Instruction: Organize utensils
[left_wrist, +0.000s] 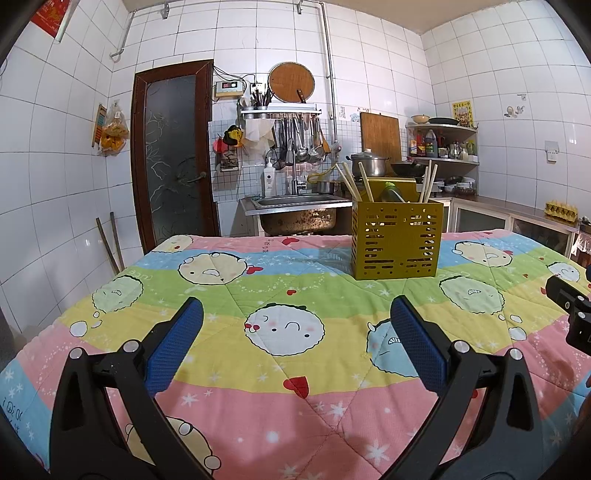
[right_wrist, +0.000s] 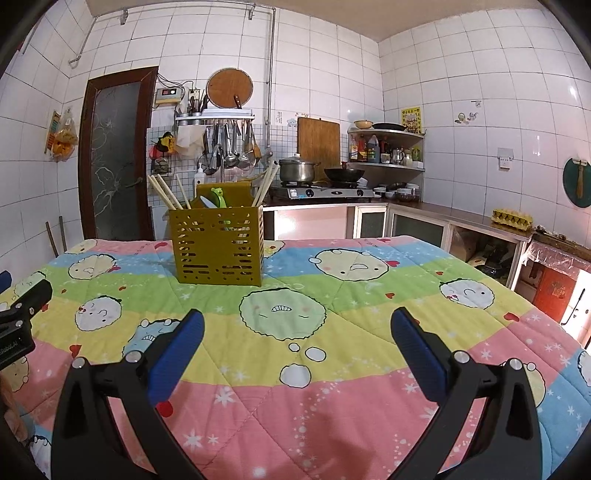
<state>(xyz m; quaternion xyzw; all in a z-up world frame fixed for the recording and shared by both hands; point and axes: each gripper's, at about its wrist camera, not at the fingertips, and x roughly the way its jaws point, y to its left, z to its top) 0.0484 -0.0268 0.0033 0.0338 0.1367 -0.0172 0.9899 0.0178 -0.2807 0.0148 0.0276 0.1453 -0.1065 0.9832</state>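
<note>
A: Entry, both wrist views. Left gripper (left_wrist: 295, 325): jaws spread wide, nothing between the blue pads (left_wrist: 173, 347); it hangs above the quilted cartoon cloth (left_wrist: 236, 398), not touching it as far as I can see.

B: Right gripper (right_wrist: 297, 332): same condition; jaws wide apart, pads (right_wrist: 417, 350) bare, holding nothing; also over the cloth.

A: Task item: the yellow slotted utensil holder (left_wrist: 397, 240); stands upright on the cloth, toward the far edge; in the left view it sits ahead and to the right of the fingers, well apart from them.

B: In the right view the holder (right_wrist: 218, 251) is ahead and to the left; well apart from this gripper too. Contents: wooden chopsticks (right_wrist: 164, 194) leaning out at the left side, more of them at the right side; a green-handled item (right_wrist: 218, 197) between the two groups, exact kind not readable.

A: Confirmed in the left view: chopsticks (left_wrist: 349, 182) tilted outward; green-handled item (left_wrist: 393, 192) in the middle. Which compartment each sits in: cannot tell.

B: Each gripper shows at the edge of the other's view; the two lie side by side, apart.

A: Background: sink (left_wrist: 299, 206) behind the holder; pot (right_wrist: 298, 170) and wok (right_wrist: 341, 173) on the stove (right_wrist: 321, 192).
</note>
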